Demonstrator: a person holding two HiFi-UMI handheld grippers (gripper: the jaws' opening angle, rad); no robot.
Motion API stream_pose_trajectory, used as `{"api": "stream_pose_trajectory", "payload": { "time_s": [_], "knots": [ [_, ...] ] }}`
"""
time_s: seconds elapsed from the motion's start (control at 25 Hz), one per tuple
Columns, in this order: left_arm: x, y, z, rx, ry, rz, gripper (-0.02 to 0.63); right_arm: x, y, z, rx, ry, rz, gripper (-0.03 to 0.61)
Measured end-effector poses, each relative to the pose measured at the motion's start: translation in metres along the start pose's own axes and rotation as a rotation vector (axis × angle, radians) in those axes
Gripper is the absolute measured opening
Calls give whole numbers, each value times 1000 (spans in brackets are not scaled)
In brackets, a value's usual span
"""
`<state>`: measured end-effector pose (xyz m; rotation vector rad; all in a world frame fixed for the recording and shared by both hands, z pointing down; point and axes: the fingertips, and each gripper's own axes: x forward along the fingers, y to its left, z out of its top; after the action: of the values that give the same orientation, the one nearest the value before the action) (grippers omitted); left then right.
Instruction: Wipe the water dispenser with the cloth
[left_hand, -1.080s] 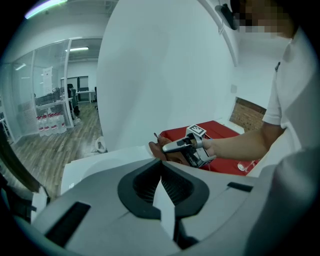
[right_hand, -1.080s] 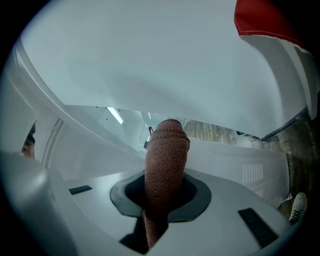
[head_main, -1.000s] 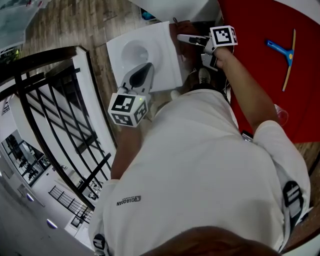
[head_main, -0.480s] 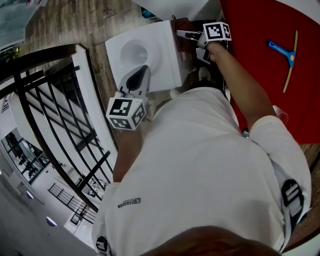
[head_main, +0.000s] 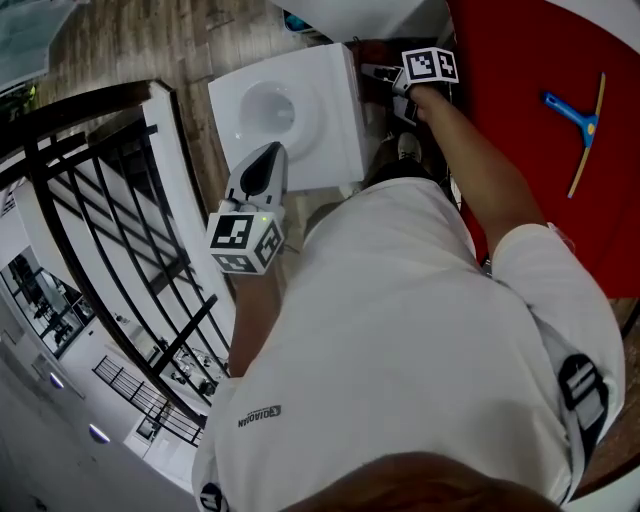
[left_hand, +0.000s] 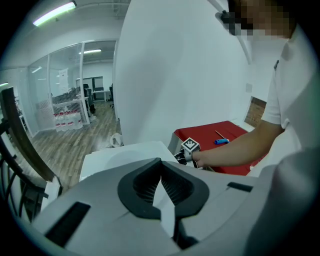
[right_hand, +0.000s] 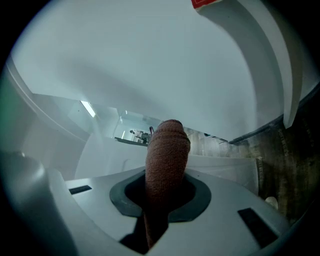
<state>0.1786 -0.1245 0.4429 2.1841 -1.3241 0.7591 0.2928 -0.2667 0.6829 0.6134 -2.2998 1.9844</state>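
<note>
Nudged right tongs (head_main: 378, 72) toward 12 o'clock, clamping cloth (right_hand: 167, 155) beside water dispenser (head_main: 300, 100); left tongs (head_main: 268, 152) closed, empty; wiping seemingly midway.

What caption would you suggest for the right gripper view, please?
Right gripper, jaws shut on a brown cloth, at the white water dispenser.

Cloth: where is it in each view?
Right gripper view: cloth at centre, clamped between the jaws.
Head view: brown scrap at the top edge, just ahead of the right gripper.
Left gripper view: too small to make out.
Landmark: the white water dispenser, seen in head and left gripper views.
</note>
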Motion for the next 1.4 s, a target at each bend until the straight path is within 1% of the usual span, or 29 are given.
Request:
{"api": "stream_pose_trajectory", "payload": {
  "time_s": [0.16, 0.36, 0.56, 0.88, 1.0, 1.12, 1.32, 1.4],
  "knots": [
    [-4, 5, -3, -4, 26, 17, -8, 9, -31, -5, -2, 12, -70, 64],
    [-5, 6, -8, -18, 55, 23, -8, 19, -63, -10, 22, 15, -116, 64],
    [-5, 12, -6, -31, 56, 44, -8, 26, -89, -13, 45, 8, -165, 64],
    [-25, 23, -11, -67, 56, 92, -8, 23, -133, -32, 86, 34, -319, 64],
    [-37, 29, -18, -73, 44, 102, -8, 22, -136, -40, 79, 25, -351, 64],
    [-43, 35, -20, -76, 20, 110, -8, 28, -130, -42, 55, 22, -356, 64],
    [-52, 42, -28, -64, -17, 70, -8, 25, -116, -49, 7, 0, -376, 64],
    [-53, 45, -33, -55, -33, 38, -8, 17, -108, -47, -14, -30, -386, 64]
  ]
}}
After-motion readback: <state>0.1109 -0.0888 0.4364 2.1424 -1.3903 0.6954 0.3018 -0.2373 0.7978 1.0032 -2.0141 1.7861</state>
